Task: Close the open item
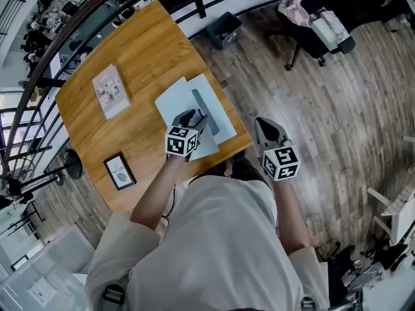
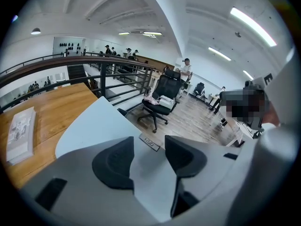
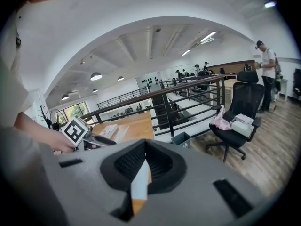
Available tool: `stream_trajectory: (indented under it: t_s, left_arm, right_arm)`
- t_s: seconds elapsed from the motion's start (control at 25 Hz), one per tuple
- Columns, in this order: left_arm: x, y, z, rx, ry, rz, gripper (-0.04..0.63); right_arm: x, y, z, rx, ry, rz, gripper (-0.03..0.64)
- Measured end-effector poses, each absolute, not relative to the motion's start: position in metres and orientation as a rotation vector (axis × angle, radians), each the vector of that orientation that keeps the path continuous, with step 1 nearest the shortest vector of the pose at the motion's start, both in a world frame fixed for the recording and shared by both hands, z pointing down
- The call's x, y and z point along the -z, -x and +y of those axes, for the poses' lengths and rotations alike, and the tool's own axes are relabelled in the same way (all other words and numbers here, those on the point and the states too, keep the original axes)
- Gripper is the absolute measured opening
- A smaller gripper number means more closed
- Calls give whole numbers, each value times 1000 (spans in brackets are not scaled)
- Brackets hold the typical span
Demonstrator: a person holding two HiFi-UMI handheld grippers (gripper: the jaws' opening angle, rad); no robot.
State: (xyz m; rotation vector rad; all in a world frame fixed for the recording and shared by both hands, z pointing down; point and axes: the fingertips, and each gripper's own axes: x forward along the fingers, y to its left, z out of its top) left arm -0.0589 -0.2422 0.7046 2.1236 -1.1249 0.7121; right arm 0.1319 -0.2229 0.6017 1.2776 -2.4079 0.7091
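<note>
1. Your left arm reaches fwd over the table (image 1: 139, 57). The left tool (image 1: 192, 118) sits low on the pale-blue folder (image 1: 174, 100), w/ its marker cube (image 1: 181, 141) toward you.
2. The left tool's jaws stand apart. In the left gripper view the pads (image 2: 113, 164) are spread and the folder's pale sheet fills the gap. You can't tell whether either pad touches it.
3. The folder lies open near the table's front-right corner. Two pale leaves overlap, w/ a dark grey strip (image 1: 204, 109) down the middle.
4. Your right arm is bent at your side. The right tool (image 1: 264, 125) is off the table, over the wood floor (image 1: 324, 122) and just beside the table edge, pointing fwd.
5. The right tool's jaws are together, w/ only a thin slit btw the pads and nothing in them.
6. Head view only: a booklet (image 1: 110, 91) and a small framed card (image 1: 120, 172) lie on the table, both well apart from the folder.
7. Right gripper view only: your left hand (image 3: 42, 138) seen side-on behind its cube, and a person (image 3: 268, 60) standing past an office chair (image 3: 242, 107).
8. A bin (image 1: 224, 29) stands on the floor beyond the table. The left gripper view doesn't show it clearly.
</note>
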Motion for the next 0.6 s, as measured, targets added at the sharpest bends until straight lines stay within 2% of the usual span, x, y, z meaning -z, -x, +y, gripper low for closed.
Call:
stream_trajectory:
  t_s: [0.6]
  left_arm:
    - [-736, 33, -257, -826, -2126, -1075, 204]
  right_arm:
    - [-624, -143, -216, -774, -1263, -2378, 3]
